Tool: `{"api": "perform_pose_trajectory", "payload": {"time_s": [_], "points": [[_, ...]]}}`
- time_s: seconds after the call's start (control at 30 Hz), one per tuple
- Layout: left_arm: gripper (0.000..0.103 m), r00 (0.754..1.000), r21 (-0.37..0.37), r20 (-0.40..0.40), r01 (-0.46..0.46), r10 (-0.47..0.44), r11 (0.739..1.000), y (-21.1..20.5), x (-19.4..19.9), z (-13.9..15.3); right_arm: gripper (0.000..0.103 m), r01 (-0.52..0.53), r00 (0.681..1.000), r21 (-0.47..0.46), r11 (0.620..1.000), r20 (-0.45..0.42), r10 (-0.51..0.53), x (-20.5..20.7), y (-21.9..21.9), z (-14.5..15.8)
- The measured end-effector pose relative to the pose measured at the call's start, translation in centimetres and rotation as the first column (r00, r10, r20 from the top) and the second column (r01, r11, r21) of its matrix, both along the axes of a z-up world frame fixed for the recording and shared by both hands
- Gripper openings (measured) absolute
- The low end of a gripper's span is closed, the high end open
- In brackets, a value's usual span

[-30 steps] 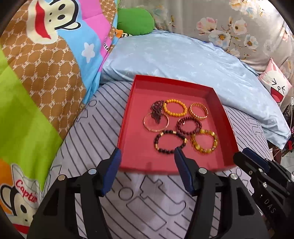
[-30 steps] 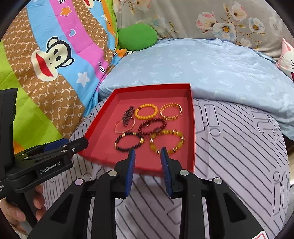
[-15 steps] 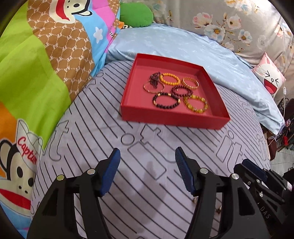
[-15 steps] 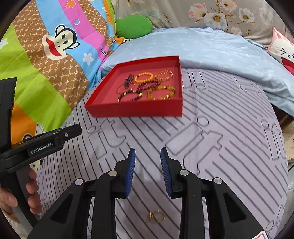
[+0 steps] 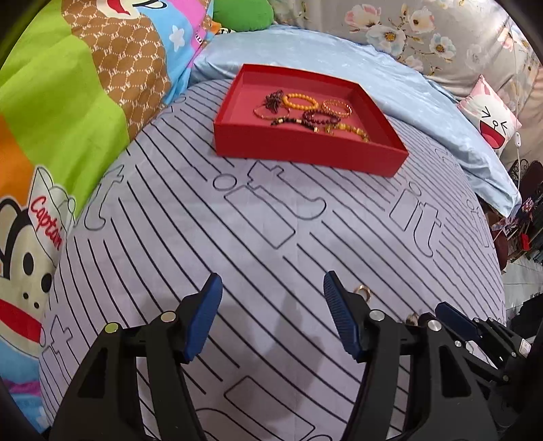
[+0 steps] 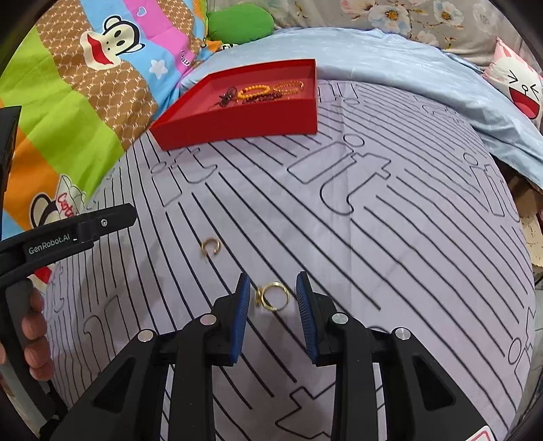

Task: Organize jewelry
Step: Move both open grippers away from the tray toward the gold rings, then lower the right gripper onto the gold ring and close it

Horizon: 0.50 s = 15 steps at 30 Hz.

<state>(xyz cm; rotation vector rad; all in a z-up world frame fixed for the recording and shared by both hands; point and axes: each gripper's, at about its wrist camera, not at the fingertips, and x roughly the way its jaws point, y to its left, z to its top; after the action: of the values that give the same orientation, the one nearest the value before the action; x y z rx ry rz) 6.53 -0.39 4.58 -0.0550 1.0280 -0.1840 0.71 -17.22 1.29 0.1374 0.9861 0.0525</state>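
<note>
A red tray (image 5: 305,149) holding several beaded bracelets (image 5: 298,101) sits far up the striped bedsheet; in the right wrist view the tray (image 6: 237,125) is at upper left. My left gripper (image 5: 271,300) stands open over bare sheet, with a small gold ring (image 5: 363,291) just right of its right finger. My right gripper (image 6: 273,295) is open low over the sheet. A gold ring (image 6: 271,296) lies between its blue pads, touching neither. A second gold ring (image 6: 210,246) lies up and to the left, near the left gripper (image 6: 85,230).
A monkey-print quilt (image 5: 68,118) rises on the left. A pale blue pillow (image 5: 390,68) and a green cushion (image 5: 244,15) lie behind the tray. A cat-face cushion (image 5: 488,118) is at the right. A hand (image 6: 34,339) holds the left gripper's handle.
Both grippers have pulled back from the tray toward the near part of the bed and sunk lower. The tray looks farther away, and the gold rings have come into view.
</note>
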Motion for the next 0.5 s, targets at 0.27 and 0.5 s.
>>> {"api": "perform_pose_trajectory", "payload": {"time_s": [0.27,0.5], "points": [[0.059,1.000,0.010,-0.027,0.007,-0.006,1.000,-0.1,-1.7,-1.1,0.028,0.002,1.000,-0.005,1.000,-0.011,-0.002,-0.5,0.3,-1.0],[0.059,0.999,0.017,-0.037,0.012,-0.012,1.000,-0.2,-2.4,-1.4,0.028,-0.006,1.000,-0.014,1.000,-0.019,0.005,-0.4,1.1,-1.6]]}}
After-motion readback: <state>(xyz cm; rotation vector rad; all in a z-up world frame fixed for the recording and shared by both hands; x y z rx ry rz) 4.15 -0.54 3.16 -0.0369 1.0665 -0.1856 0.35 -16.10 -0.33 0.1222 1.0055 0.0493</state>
